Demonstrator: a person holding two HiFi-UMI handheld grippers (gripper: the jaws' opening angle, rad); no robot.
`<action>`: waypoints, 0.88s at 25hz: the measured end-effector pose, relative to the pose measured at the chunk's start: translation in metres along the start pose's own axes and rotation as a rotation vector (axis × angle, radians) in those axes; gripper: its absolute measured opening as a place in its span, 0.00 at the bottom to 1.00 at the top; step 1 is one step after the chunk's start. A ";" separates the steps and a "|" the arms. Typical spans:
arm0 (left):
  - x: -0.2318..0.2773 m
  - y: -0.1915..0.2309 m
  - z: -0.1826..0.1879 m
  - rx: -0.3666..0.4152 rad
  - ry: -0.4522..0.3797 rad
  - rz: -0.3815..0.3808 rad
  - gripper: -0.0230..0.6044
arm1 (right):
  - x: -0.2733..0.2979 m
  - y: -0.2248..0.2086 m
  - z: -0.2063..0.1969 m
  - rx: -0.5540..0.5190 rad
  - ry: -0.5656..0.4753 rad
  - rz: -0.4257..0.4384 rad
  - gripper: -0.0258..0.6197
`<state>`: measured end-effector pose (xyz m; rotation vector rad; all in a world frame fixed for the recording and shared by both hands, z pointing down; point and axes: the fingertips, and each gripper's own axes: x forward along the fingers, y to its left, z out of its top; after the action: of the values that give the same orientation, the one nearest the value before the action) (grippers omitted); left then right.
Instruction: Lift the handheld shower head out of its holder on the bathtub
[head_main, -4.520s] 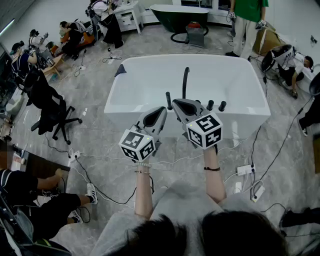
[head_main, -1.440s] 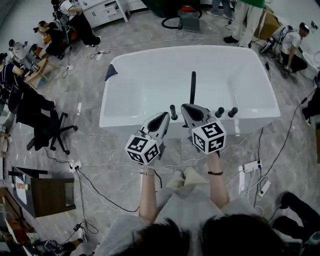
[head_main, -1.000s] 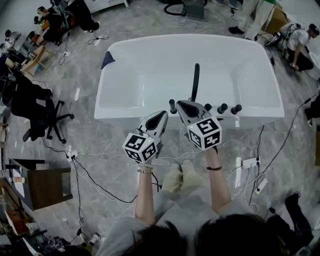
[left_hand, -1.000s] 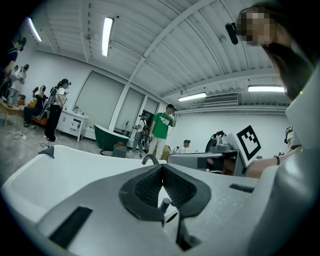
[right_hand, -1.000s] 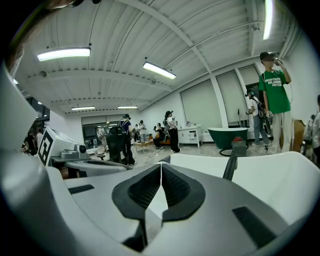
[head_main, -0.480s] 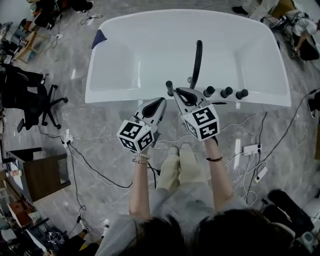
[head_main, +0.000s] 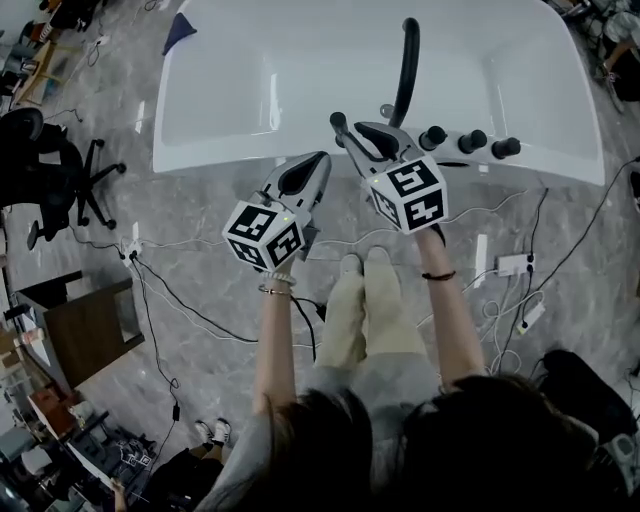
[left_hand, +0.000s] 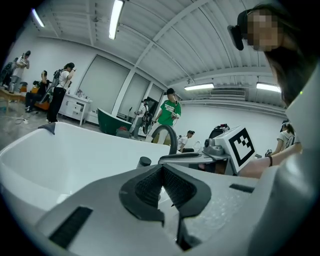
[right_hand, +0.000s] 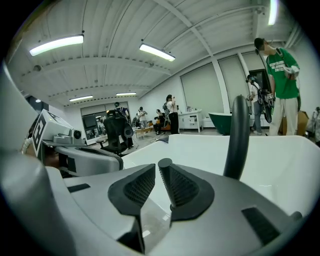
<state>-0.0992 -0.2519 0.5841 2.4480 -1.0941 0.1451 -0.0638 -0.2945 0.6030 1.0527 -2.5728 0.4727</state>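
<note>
Right gripper with fingers just opened apart, gap empty; dark shower head top just beyond the tips; curved black spout rising at right over the white bathtub.

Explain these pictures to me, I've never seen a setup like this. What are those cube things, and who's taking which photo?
There is no robot here. A person works two hand-held tongs; the cubes with square markers are part of them. The overhead picture comes from a camera on the person's head, looking down at a white bathtub. The other two come from cameras riding on each tool, looking along its jaws. On the tub's near rim stand a tall curved black spout, three black knobs and a short black post, probably the handheld shower head in its holder. The left tongs are shut and empty. The right tongs have just been opening; the post shows just beyond their tips, not gripped. Nothing is held yet.
</note>
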 end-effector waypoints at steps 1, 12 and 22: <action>0.000 0.004 -0.002 0.000 0.005 0.002 0.05 | 0.005 0.001 -0.002 -0.004 0.007 0.005 0.15; 0.020 0.020 -0.037 -0.010 0.037 0.002 0.05 | 0.034 -0.012 -0.047 -0.013 0.074 0.053 0.21; 0.031 0.042 -0.049 -0.032 0.045 -0.001 0.05 | 0.067 -0.019 -0.071 -0.006 0.120 0.064 0.25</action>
<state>-0.1041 -0.2758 0.6513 2.4054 -1.0676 0.1798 -0.0832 -0.3187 0.6974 0.9137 -2.5060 0.5277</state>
